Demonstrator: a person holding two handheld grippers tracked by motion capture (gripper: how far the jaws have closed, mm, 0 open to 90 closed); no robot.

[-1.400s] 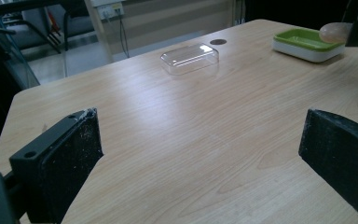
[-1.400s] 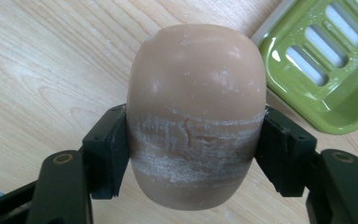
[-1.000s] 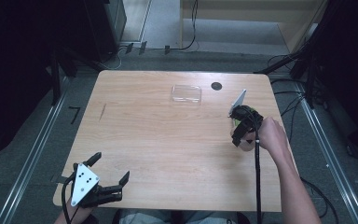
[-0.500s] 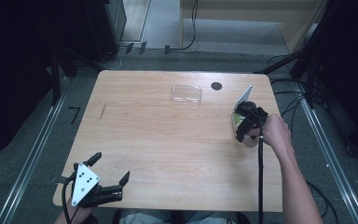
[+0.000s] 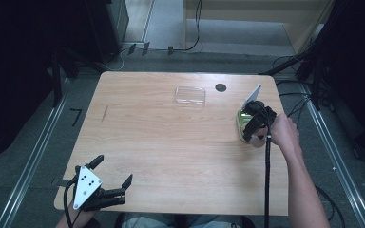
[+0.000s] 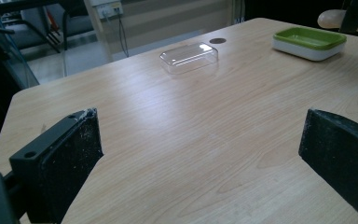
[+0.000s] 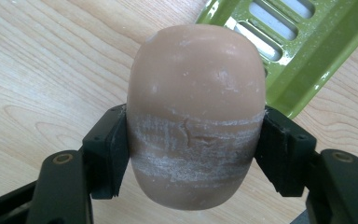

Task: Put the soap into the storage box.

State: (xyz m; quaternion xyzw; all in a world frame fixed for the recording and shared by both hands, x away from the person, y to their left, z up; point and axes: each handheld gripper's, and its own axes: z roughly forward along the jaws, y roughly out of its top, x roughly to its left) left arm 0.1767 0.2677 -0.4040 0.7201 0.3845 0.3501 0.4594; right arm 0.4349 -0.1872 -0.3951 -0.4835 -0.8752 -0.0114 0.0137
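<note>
So starting at the left: the left gripper (image 5: 109,186) sits down at about 7 o'clock on the table (image 5: 171,142), near the front edge, with its jaws spread wide and nothing between them. In the left gripper view you just get bare wood between the two black jaws.

Moving toward the middle, there's a clear plastic lid (image 5: 190,95) lying flat up at roughly 12 o'clock, with a small dark round hole (image 5: 220,87) just beside it at 1 o'clock.

Over at 3 o'clock is the right gripper (image 5: 252,124), held in the person's right hand (image 5: 281,133), right above the green soap dish (image 5: 240,124) near the table's right edge. Its jaws are clamped on a tan bar of soap (image 7: 196,116), one pad on each side. In the right gripper view the soap hangs over the wood, and the green slotted dish (image 7: 289,51) sits just past it at about 1 o'clock.
</note>
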